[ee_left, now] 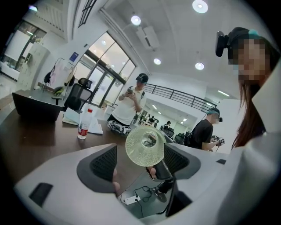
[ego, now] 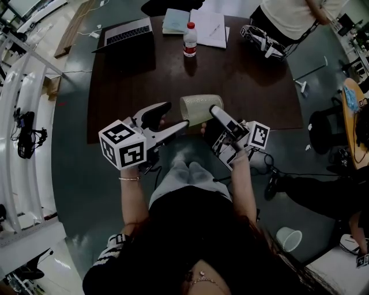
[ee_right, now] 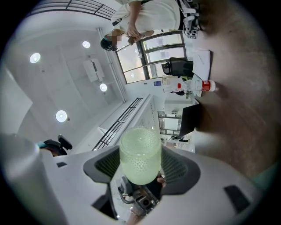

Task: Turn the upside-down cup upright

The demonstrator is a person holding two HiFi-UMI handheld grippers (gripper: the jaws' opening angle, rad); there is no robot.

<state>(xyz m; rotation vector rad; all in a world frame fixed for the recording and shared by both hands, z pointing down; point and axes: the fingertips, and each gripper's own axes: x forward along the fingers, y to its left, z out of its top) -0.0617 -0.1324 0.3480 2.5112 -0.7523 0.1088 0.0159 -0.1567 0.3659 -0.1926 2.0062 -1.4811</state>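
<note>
A pale green, bumpy translucent cup [ego: 199, 108] lies on its side in the air over the front edge of the dark table [ego: 127, 86]. My right gripper [ego: 210, 115] is shut on the cup [ee_right: 140, 154], both pads against its sides. My left gripper [ego: 176, 114] stands open at the cup's other end. In the left gripper view the cup [ee_left: 145, 146] is seen end-on between the pads, with a gap on the left side. In the right gripper view the left gripper shows behind and below the cup.
A water bottle [ego: 189, 39], a laptop [ego: 128, 31] and papers [ego: 209, 27] sit at the table's far side. Another gripper device [ego: 262, 41] lies by a standing person [ego: 288, 14]. A white bin [ego: 288, 238] is on the floor at the right.
</note>
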